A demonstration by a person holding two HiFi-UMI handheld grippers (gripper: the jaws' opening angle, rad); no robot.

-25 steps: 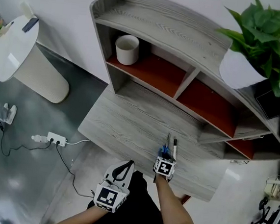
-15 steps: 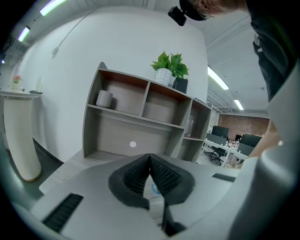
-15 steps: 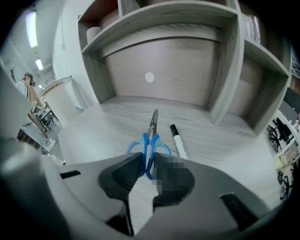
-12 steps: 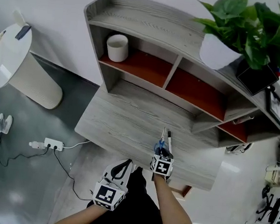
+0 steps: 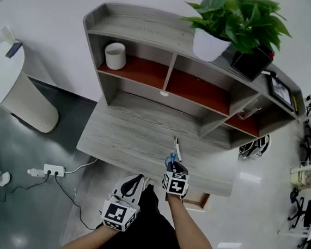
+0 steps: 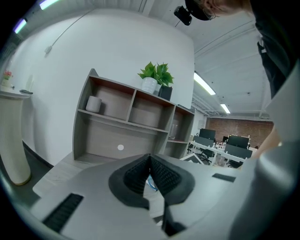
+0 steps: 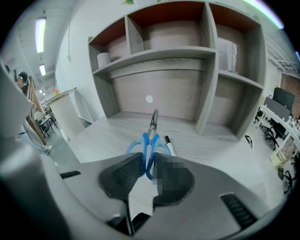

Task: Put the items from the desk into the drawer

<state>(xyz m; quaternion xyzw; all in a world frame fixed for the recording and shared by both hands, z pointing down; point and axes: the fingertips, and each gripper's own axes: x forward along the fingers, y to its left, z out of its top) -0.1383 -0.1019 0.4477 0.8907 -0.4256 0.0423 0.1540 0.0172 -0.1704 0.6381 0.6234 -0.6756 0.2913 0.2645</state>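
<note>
My right gripper [image 7: 149, 169] is shut on the blue-handled scissors [image 7: 150, 140], whose blades point toward the shelf unit. In the head view the right gripper [image 5: 174, 171] holds the scissors [image 5: 170, 159] over the front of the grey wooden desk [image 5: 127, 137]. A black-capped marker [image 7: 168, 145] lies on the desk just right of the scissors. My left gripper [image 5: 133, 186] hangs below the desk's front edge and is shut with nothing in it; its pads [image 6: 161, 174] touch. A wooden drawer front [image 5: 196, 202] shows under the desk at the right.
A shelf unit [image 5: 165, 78] stands at the back of the desk with a white cup [image 5: 114, 56] in its left cubby and a potted plant [image 5: 231, 22] on top. A white round table [image 5: 6, 79] and a power strip [image 5: 52, 170] lie to the left.
The head view has swung so the desk and shelf sit further left and higher. The right gripper keeps the scissors over the desk front; the left gripper stays low and shut.
</note>
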